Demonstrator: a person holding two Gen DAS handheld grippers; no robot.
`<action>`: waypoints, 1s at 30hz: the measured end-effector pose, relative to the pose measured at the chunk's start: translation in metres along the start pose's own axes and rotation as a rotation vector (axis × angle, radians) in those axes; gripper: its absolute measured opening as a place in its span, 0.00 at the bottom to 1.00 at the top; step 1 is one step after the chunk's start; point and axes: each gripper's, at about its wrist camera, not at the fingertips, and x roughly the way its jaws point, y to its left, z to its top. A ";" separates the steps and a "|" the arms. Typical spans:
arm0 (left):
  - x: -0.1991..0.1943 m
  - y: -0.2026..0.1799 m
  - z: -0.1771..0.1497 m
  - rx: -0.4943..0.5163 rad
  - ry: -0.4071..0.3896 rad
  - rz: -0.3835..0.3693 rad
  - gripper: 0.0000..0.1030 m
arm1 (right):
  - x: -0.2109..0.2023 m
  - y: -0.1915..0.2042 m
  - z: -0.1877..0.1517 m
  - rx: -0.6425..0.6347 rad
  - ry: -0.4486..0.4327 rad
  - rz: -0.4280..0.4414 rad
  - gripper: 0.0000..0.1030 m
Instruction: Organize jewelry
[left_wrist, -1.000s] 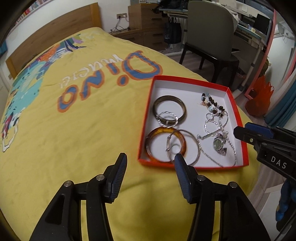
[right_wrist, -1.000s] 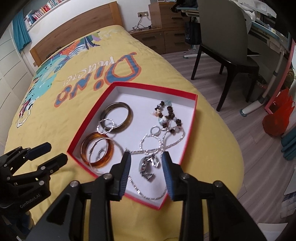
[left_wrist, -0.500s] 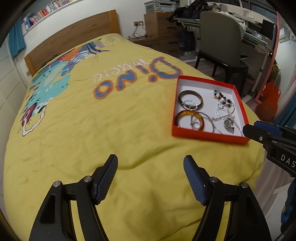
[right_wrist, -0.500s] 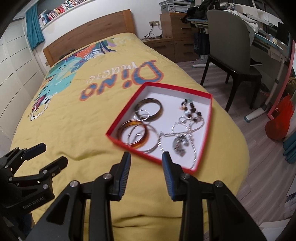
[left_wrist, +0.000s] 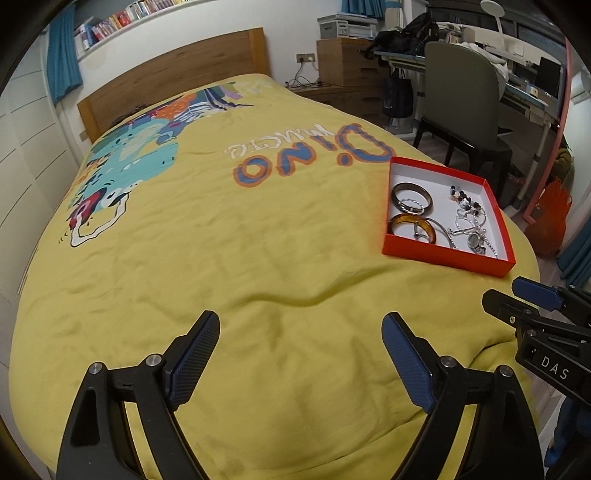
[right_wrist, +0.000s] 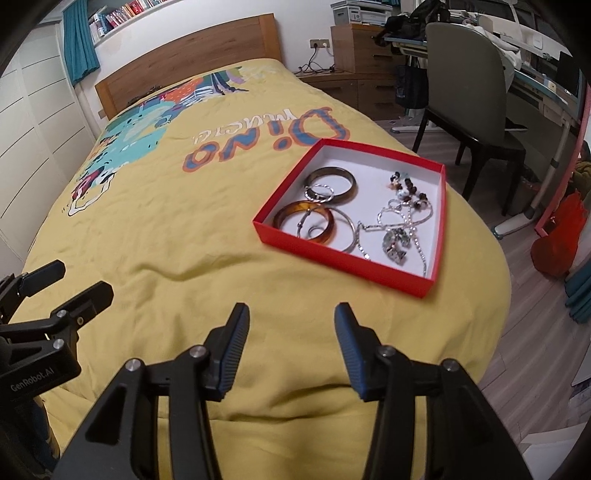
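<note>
A red box (left_wrist: 443, 258) (right_wrist: 343, 254) with a white inside sits on the yellow bedspread near the bed's right edge. It holds a dark bangle (right_wrist: 332, 180), an amber bangle (right_wrist: 303, 220), thin silver rings, a beaded bracelet (right_wrist: 408, 189) and silver chains with a pendant (right_wrist: 397, 242). My left gripper (left_wrist: 299, 339) is open and empty, well short of the box. My right gripper (right_wrist: 290, 330) is open and empty, below the box; its fingers (left_wrist: 535, 295) show in the left wrist view.
The yellow bedspread (left_wrist: 221, 240) with a dino print covers the bed, with a wooden headboard (left_wrist: 177, 70) at the far end. A grey chair (right_wrist: 469, 85) and a desk stand right of the bed. An orange bag (right_wrist: 557, 240) lies on the floor.
Both grippers have pulled back from the box, which now looks smaller and farther. Both have opened wider. The jewelry in the box has not moved.
</note>
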 end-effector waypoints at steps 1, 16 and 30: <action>-0.001 0.000 -0.001 -0.001 -0.002 0.001 0.86 | 0.000 0.002 -0.002 -0.001 -0.002 -0.002 0.45; -0.001 0.024 -0.013 -0.060 -0.012 0.021 0.87 | 0.011 0.022 -0.014 -0.032 0.005 -0.023 0.61; -0.003 0.046 -0.019 -0.091 -0.019 0.090 0.87 | 0.020 0.038 -0.020 -0.064 0.021 -0.028 0.61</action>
